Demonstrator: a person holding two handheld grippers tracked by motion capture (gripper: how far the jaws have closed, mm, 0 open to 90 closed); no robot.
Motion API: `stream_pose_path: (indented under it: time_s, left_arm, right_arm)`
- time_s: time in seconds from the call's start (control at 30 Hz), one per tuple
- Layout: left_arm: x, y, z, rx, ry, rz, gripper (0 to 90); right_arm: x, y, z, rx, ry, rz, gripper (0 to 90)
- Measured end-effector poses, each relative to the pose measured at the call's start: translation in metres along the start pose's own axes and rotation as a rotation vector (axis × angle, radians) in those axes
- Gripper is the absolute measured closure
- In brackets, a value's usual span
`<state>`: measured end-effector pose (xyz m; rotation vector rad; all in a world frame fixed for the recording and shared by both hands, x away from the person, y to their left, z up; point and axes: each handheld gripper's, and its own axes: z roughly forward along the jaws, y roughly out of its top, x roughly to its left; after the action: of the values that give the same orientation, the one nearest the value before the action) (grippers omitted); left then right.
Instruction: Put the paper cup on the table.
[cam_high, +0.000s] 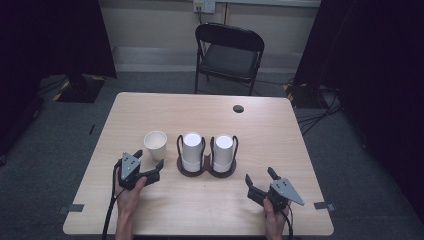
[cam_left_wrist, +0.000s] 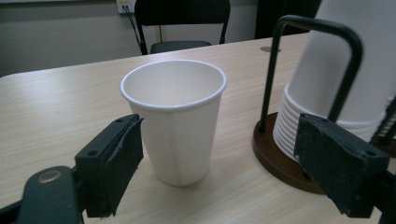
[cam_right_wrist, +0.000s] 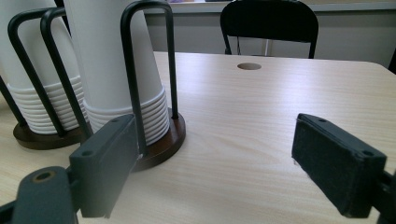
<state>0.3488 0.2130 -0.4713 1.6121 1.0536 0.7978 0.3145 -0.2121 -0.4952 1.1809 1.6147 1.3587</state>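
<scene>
A single paper cup (cam_high: 155, 145) stands upright on the counter (cam_high: 260, 125), just left of two stacks of upside-down cups in a dark wire holder (cam_high: 206, 167); left gripper (cam_high: 148, 167) sits near side of the cup w/ fingers (cam_left_wrist: 114, 163) wide apart, cup ahead of the gap, untouched; right gripper (cam_high: 260, 182) rests at the near right, fingers (cam_right_wrist: 105, 161) spread wide, nothing held.
</scene>
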Motion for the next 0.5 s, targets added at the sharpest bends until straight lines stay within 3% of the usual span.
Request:
stream_pose_path:
  time_s: [0.07,0.37,0.5]
  left_arm:
    - [-0.002,0.000,-0.003,0.004,0.004,0.008,15.6]
    - [-0.026,-0.008,-0.019,-0.012,-0.053,-0.021,15.7]
    - [-0.037,-0.013,-0.025,-0.052,-0.086,-0.039,16.0]
  right_arm:
    - [0.000,0.000,0.000,-0.002,-0.001,0.000,14.1]
    - [0.000,0.000,-0.001,-0.006,0.001,0.000,14.1]
    - [0.000,0.000,-0.001,-0.006,0.000,-0.004,14.2]
